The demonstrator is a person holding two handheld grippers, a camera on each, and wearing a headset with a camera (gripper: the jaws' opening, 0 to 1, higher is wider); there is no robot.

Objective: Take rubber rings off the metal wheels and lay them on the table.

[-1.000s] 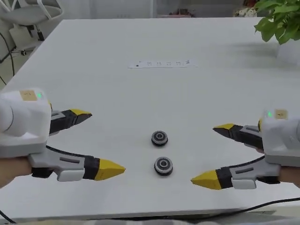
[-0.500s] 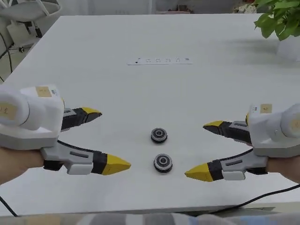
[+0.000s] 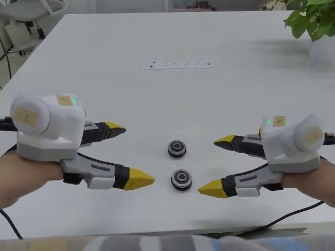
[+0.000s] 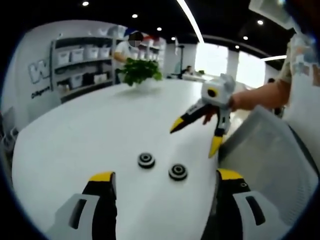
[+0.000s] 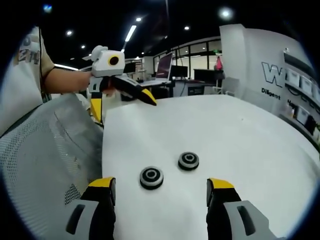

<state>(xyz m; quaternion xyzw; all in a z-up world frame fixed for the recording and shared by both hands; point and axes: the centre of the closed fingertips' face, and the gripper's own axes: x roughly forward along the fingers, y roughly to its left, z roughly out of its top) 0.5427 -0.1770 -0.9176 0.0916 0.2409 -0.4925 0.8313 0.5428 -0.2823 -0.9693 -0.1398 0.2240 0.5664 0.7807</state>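
Observation:
Two small metal wheels with black rubber rings lie flat on the white table [image 3: 172, 99]. The far wheel [image 3: 177, 148] [image 4: 146, 160] [image 5: 188, 160] sits just behind the near wheel [image 3: 181, 179] [image 4: 178, 171] [image 5: 151, 177]. My left gripper [image 3: 133, 154] [image 4: 162, 182] hovers to the left of them, open and empty. On the wheels' right hovers my right gripper [image 3: 215, 164] [image 5: 159, 189], also open and empty. Both point inward at the wheels without touching them. Across the table, each gripper view catches the other gripper [image 4: 197, 134] [image 5: 122, 105].
A white strip with small markings [image 3: 179, 65] lies farther back on the table. A potted green plant [image 3: 310, 18] [image 4: 139, 73] stands at the far right corner. The front table edge runs just below the grippers, with a black cable [image 3: 293, 214] along it. An office chair [image 3: 29, 13] stands far left.
Both grippers have moved inward toward the two wheels, narrowing the gap between them. The wheels have not moved; the camera has tilted slightly.

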